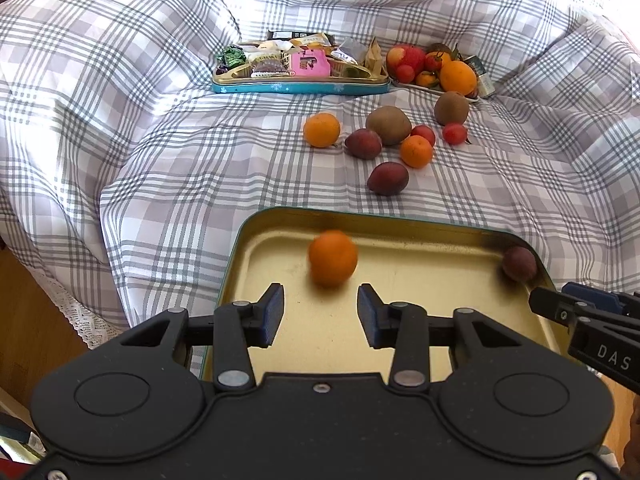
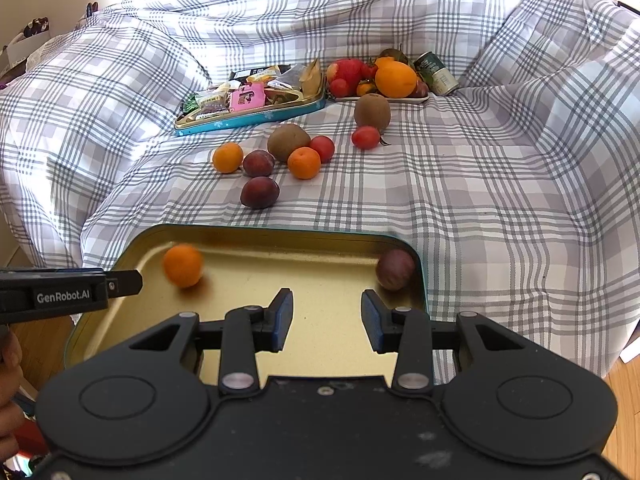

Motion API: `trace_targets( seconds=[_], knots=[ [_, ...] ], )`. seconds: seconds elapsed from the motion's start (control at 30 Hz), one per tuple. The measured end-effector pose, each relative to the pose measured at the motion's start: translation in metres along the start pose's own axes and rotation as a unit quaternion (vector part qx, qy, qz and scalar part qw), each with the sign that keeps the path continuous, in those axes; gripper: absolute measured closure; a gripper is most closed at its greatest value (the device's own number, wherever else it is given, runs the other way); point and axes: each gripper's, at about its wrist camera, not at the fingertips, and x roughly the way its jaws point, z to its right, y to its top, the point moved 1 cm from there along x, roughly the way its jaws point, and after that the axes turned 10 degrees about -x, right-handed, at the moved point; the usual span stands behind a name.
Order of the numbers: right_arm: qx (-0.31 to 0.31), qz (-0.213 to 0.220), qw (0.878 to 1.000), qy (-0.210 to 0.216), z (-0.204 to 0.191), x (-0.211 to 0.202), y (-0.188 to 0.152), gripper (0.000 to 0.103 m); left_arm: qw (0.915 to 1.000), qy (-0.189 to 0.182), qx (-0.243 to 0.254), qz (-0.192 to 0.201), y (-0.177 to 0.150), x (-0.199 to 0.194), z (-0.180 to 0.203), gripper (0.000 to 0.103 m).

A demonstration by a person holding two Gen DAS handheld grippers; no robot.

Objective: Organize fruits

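Observation:
A gold tin tray (image 1: 420,320) (image 2: 280,272) lies near on the checked cloth. In it are a blurred mandarin (image 1: 333,258) (image 2: 183,265) and a dark plum (image 1: 519,263) (image 2: 395,269) in the far right corner. My left gripper (image 1: 321,316) is open and empty just behind the mandarin. My right gripper (image 2: 326,322) is open and empty over the tray, left of the plum. Loose fruit lies beyond: mandarins (image 1: 321,130) (image 2: 304,163), plums (image 1: 388,178) (image 2: 259,192), kiwis (image 1: 388,125) (image 2: 372,111) and small red fruits (image 1: 455,133) (image 2: 365,137).
A blue tin (image 1: 300,87) (image 2: 248,120) of wrapped snacks sits at the back. Beside it a white plate (image 1: 424,87) (image 2: 400,99) holds piled fruit, with a can (image 2: 438,73) behind. Rumpled cloth rises on all sides; wooden floor (image 1: 36,312) shows at the left.

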Motion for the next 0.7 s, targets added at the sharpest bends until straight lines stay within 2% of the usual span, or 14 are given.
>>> trace_targets(
  seconds=[0.7],
  knots=[
    [-0.007, -0.004, 1.0, 0.001, -0.0032, -0.0003, -0.0017, 0.062, 0.9999, 0.003, -0.012, -0.011, -0.0039, 0.0011, -0.0052, 0.054]
  ],
)
